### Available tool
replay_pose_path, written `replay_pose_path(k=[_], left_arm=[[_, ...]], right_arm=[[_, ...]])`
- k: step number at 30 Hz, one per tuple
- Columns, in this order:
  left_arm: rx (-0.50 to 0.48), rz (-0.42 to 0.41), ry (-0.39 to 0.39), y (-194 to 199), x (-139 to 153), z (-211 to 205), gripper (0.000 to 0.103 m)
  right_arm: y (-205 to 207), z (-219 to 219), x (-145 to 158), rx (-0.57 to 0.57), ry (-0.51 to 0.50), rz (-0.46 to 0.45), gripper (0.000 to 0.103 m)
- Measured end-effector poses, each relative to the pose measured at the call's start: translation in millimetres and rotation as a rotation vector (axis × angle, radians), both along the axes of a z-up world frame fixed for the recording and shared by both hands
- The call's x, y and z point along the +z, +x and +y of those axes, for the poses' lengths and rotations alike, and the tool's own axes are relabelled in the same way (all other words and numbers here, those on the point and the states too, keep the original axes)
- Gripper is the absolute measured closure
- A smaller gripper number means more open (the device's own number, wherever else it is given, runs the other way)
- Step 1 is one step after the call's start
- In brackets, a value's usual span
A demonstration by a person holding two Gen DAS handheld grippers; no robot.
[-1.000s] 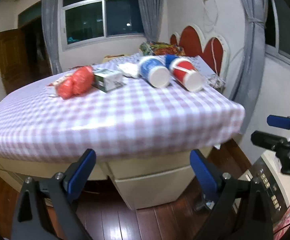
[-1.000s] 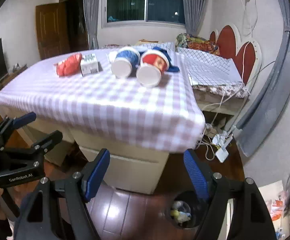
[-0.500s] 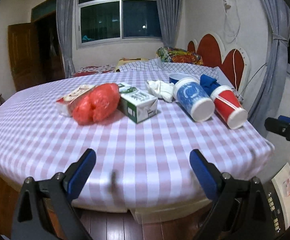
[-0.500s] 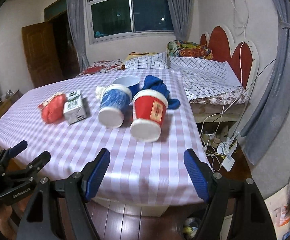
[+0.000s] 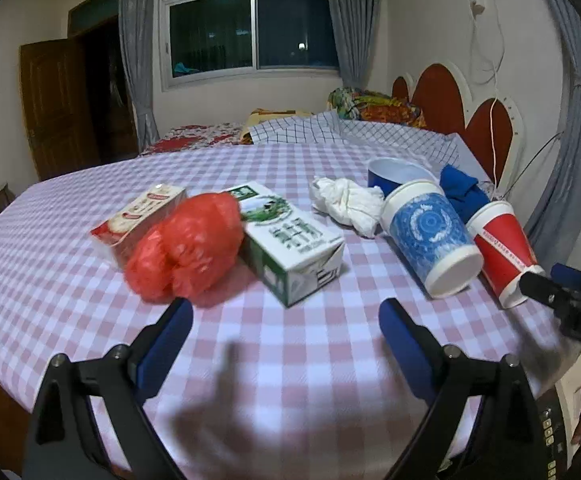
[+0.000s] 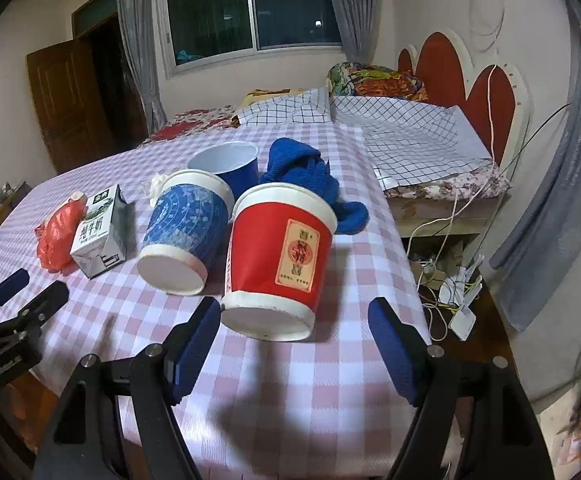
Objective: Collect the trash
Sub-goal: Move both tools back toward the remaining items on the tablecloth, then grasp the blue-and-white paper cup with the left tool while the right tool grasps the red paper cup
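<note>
While both grippers hang wide and empty above the near edge, we list the trash on the lilac-and-white checked tablecloth, none yet collected.

Landmark: the red paper cup lying on its side. Our right gripper sits just short of its base, jaws spread about as wide as the cup, pads clear of it; we judge the approach step in hand, and the next move calls for easing forward to straddle the cup before closing. Left of the cup: blue patterned paper cup, green-and-white milk carton, crumpled red plastic bag, red-and-white box. Behind it: blue cloth, blue tub, white tissue wad. Our left gripper fronts the carton, holding nothing. Room: bed, red headboard, dark window, wooden door.
</note>
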State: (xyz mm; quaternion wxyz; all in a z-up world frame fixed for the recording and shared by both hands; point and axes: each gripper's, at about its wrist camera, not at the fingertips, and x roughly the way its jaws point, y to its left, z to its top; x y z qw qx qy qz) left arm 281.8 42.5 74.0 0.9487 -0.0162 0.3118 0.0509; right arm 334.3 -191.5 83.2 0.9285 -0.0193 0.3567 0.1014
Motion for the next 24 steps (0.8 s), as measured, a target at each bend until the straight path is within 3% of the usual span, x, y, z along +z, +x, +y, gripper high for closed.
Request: replay_pose_path(k=[6,12,18,19,20,24], left_arm=[[-0.042,-0.010,0.020,9,2,-27,0.009],[-0.028,-0.001,0.007,11,-4,-23,0.009],[-0.028,0.007,0.010,12,-5,-25,0.009],[-0.030,0.006,0.011,11,-5,-25,0.009],[-0.032,0.005,0.011,11,-5,-27,0.009],[-0.048,-0.003,-0.001,10,-2,-36,0.009]], right_arm=[[8,0,-1,-0.006,0.004,0.005,0.025],[2,-3,6,0.027,0.014,-0.018,0.025],[32,2,-4,0.014,0.007,0.034,0.025],[34,3,-5,0.020,0.007,0.042,0.029],[34,3,-5,0.034,0.012,0.045,0.043],[10,-3,8,0.044,-0.003,-0.012,0.044]])
